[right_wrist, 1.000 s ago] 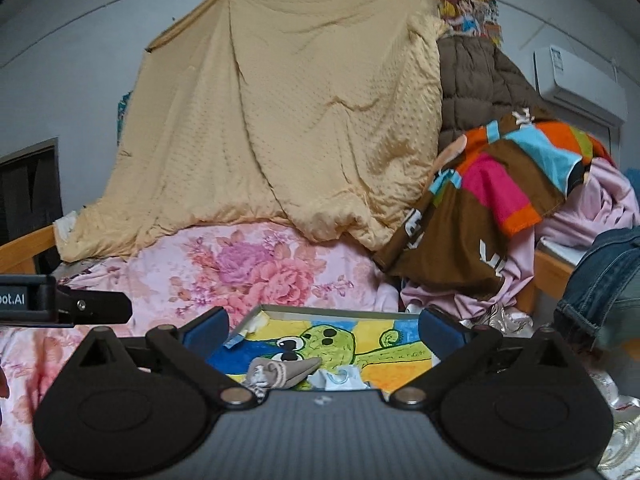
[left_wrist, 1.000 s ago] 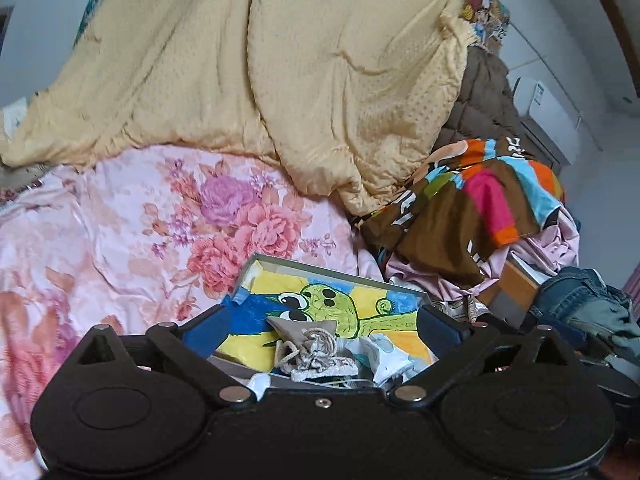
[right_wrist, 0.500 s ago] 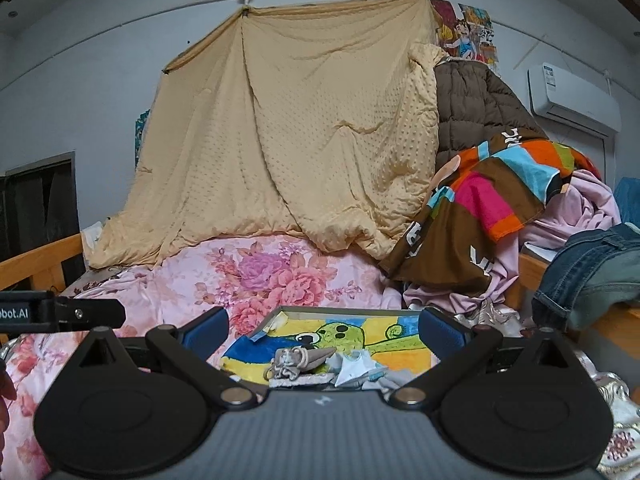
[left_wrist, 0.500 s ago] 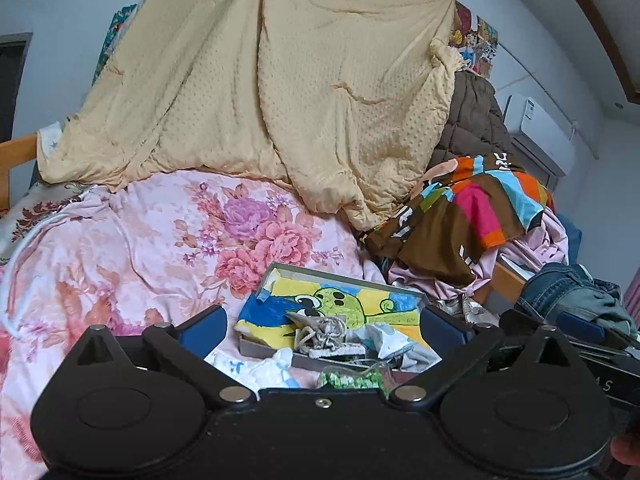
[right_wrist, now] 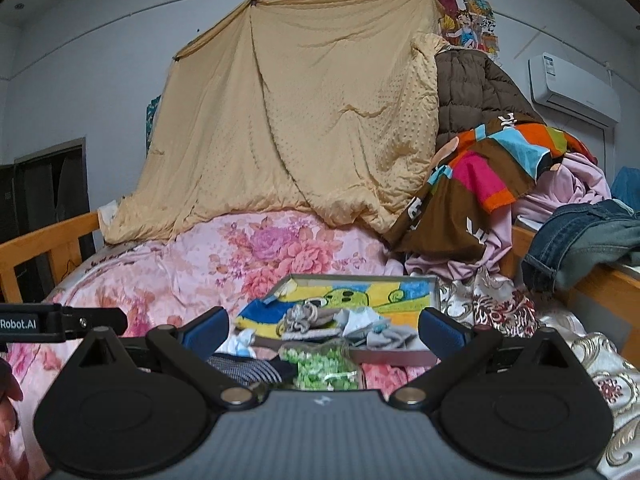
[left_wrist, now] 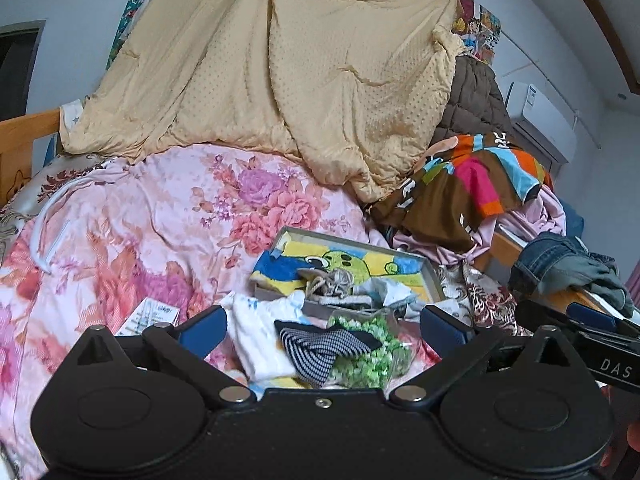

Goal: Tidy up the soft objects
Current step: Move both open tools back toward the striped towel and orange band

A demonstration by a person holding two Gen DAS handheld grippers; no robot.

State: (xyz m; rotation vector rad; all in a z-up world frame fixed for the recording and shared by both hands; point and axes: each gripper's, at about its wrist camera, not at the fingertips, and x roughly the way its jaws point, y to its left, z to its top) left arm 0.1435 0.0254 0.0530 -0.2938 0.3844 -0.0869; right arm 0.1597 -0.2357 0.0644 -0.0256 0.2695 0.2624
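Striped dark sock [left_wrist: 320, 346] beside green fluffy item [left_wrist: 368, 350], white cloth [left_wrist: 264, 328] left, before cartoon-lined tray [left_wrist: 434, 276]

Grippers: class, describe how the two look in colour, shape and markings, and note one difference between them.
Both are black, each with two round discs, angled link arms with silver pivot pins, and blue finger pads. The left gripper has a black centre plate with a small screw; the right gripper has a ribbed grey plate with a small white logo.

Tray [left_wrist: 431, 276] sits on the bed [left_wrist: 160, 216], lace-up shoe [left_wrist: 334, 286] inside it. Sock [left_wrist: 320, 346], beaded bag [left_wrist: 370, 354] and folded cloth [left_wrist: 262, 334] lie in front of tray. Blanket [left_wrist: 304, 64] hangs behind; clothes pile [left_wrist: 472, 188] right.
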